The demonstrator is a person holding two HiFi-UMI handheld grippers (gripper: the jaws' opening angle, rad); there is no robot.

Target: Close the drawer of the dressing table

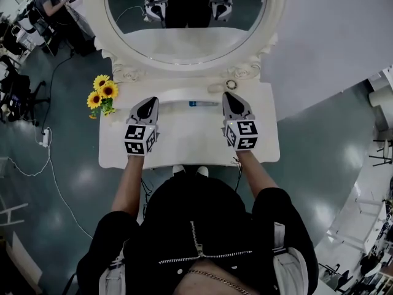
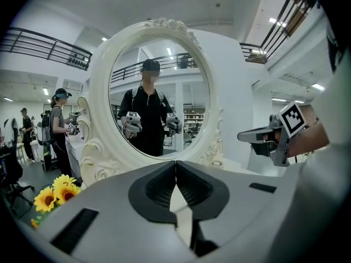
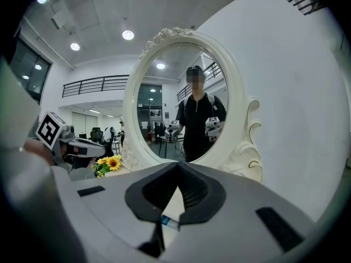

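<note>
**Drawer not in sight; both grippers empty above the worktop**

Head view: the left gripper (image 1: 149, 105) and right gripper (image 1: 232, 98) hover over the dressing table (image 1: 184, 146) worktop. No drawer juts from its front edge, so it is probably pushed in already, or hidden underneath.
Left gripper view: fingers pressed together on nothing, facing the mirror (image 2: 159, 97).
Right gripper view: fingers likewise together, with a tube (image 3: 169, 222) on the worktop below.
</note>
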